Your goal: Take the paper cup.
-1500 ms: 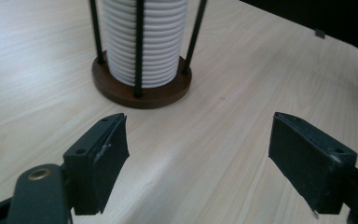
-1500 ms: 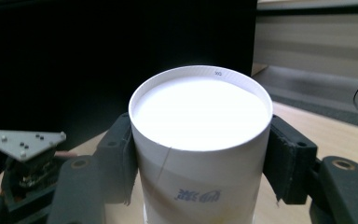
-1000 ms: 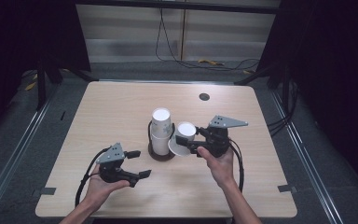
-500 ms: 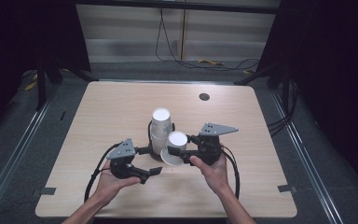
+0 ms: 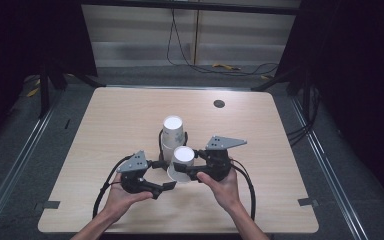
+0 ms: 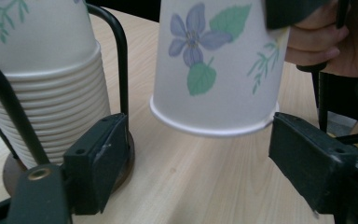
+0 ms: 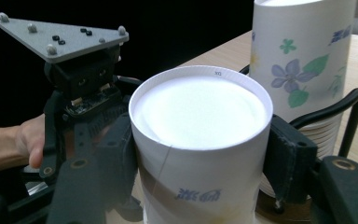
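Since half a second ago — left claw (image 5: 166, 186) nearer the held paper cup (image 5: 181, 163).

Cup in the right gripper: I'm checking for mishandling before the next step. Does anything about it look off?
Nothing is damaged. The cup is upside down and tilted, its rim clear of the table, beside the stack. The right gripper is shut on it; the left gripper's fingers are open below.

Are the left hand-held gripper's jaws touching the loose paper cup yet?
Apart. In the left gripper view, the left hand-held gripper stands open, with bare table between each jaw and the rim of the cup, which the right hand-held gripper clamps.
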Demonstrator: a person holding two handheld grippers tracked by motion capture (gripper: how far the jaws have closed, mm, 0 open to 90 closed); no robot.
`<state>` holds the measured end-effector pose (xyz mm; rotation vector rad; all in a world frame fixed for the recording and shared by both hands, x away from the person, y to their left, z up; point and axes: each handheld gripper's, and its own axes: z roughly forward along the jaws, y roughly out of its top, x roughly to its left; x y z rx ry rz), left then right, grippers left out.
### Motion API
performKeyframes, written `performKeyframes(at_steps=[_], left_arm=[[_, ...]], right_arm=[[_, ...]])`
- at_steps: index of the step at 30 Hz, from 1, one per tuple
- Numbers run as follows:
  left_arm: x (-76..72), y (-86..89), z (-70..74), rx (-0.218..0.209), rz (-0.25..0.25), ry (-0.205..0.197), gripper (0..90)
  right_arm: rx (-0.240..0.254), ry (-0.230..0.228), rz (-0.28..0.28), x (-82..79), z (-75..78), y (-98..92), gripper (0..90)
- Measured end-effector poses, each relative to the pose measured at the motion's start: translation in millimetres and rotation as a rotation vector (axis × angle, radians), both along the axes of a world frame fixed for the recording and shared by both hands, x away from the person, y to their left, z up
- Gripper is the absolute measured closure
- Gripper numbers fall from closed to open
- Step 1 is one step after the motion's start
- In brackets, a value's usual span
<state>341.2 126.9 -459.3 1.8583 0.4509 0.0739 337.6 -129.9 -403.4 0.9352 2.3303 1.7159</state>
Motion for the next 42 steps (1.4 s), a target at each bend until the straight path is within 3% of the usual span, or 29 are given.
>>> performKeyframes(at_steps=[7,15,24,27,42], left_arm=[[-1.6,-2.5,-0.4,-0.038,-0.026,-0.005,15.4],[1.0,-4.7,-3.4,-0.033,-0.048,0.02,15.5],[-2.0,-3.3,0.1,-0.067,-0.047,-0.011,19.0],[-3.5,-3.5,0.6,-0.059,-0.048,-0.023,22.7],[-1.7,-3.1,-2.7,-0.055,-0.046,0.002,26.6]], right_arm=[[-0.001,0.008,0.025,-1.7,-3.8,8.1,35.9],[-0.018,0.021,0.024,-4.8,-9.5,16.0,36.0],[-0.002,0.011,0.042,-7.3,-8.5,23.8,35.9],[0.002,0.011,0.043,-7.0,-9.3,24.7,35.8],[0.024,0.02,0.032,-5.5,-14.7,26.3,33.7]])
